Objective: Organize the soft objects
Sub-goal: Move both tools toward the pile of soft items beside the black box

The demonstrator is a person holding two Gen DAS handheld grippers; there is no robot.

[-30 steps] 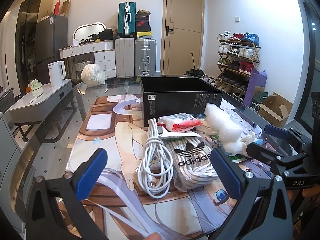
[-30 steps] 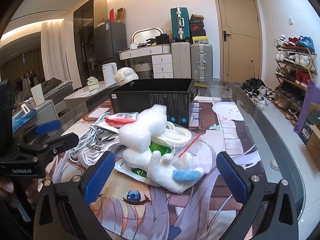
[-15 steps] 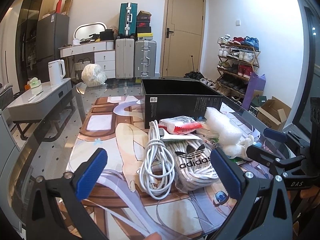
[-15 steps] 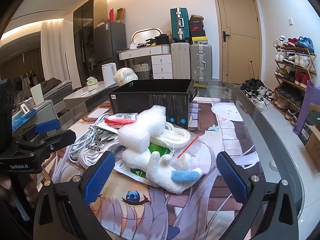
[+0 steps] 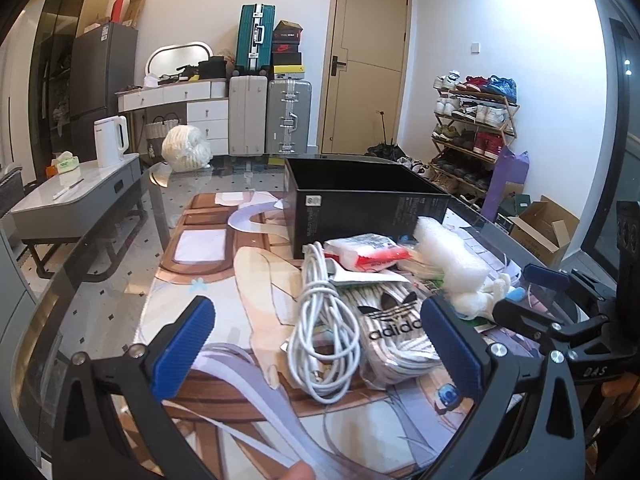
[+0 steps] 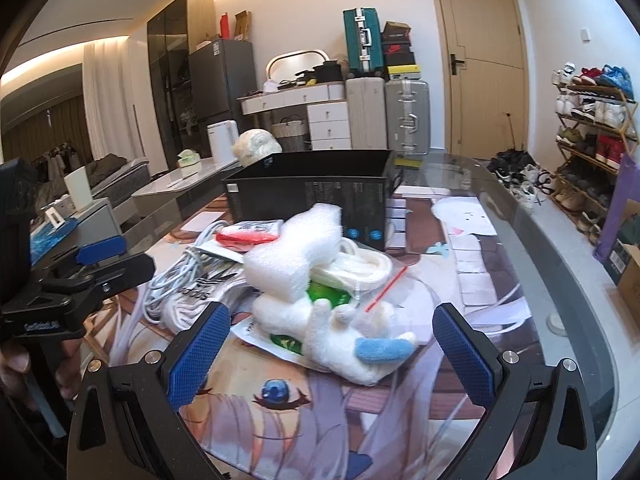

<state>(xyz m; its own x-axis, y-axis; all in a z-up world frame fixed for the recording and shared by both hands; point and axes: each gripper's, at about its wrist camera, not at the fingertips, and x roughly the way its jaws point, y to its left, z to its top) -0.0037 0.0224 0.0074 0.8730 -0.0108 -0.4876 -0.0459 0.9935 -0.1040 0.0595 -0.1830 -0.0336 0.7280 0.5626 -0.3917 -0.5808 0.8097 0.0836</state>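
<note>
2 claws, both wide open and empty: my left claw (image 5: 320,344) and right claw (image 6: 332,344). To start well, I'd take 1 item at a time, gripping the plush (image 6: 344,340) by its body, then lift it clear to the box (image 6: 312,196). The plush lies just ahead of my right claw, the cable (image 5: 324,328) just ahead of my left.

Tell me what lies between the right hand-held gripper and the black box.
In the right wrist view, the right hand-held gripper faces a white plush toy, then white foam wrap, before the black box.
</note>
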